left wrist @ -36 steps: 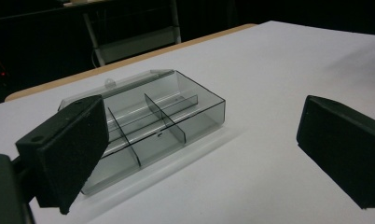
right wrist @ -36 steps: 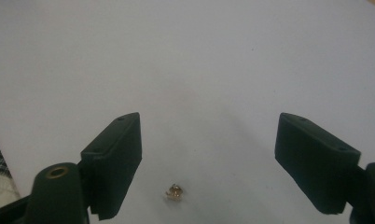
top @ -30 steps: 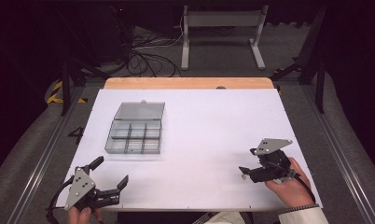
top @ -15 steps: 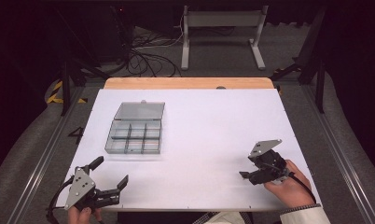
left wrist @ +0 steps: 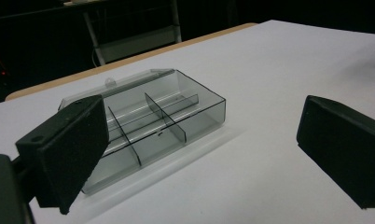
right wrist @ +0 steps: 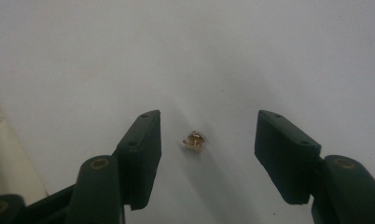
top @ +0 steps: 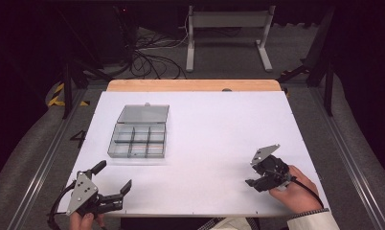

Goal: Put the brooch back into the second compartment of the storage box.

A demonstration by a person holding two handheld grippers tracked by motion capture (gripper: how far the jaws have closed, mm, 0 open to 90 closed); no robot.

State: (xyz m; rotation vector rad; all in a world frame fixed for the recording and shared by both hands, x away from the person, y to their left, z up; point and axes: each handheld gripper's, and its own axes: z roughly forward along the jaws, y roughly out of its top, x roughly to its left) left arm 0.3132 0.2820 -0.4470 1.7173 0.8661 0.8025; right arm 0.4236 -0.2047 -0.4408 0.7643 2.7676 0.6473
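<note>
A clear plastic compartment box [top: 139, 139] with its lid folded back lies on the white table's left half; its compartments look empty [left wrist: 153, 121]. My left gripper [top: 109, 179] rests open at the front left corner, jaws pointing toward the box. At the front right my right gripper [top: 253, 182] tilts down to the table, open. Between its two jaws lies a tiny brass-coloured part [right wrist: 194, 140] on the table, touching neither jaw. The right gripper [right wrist: 206, 144] straddles it.
The white table surface [top: 214, 124] has a wooden strip along its far edge. Beyond it are a metal stand and cables on the floor. A light sleeve shows at the bottom centre.
My right gripper has dropped lower and tilted down toward the table, shifting slightly toward the front edge. The left gripper has stayed where it was.
</note>
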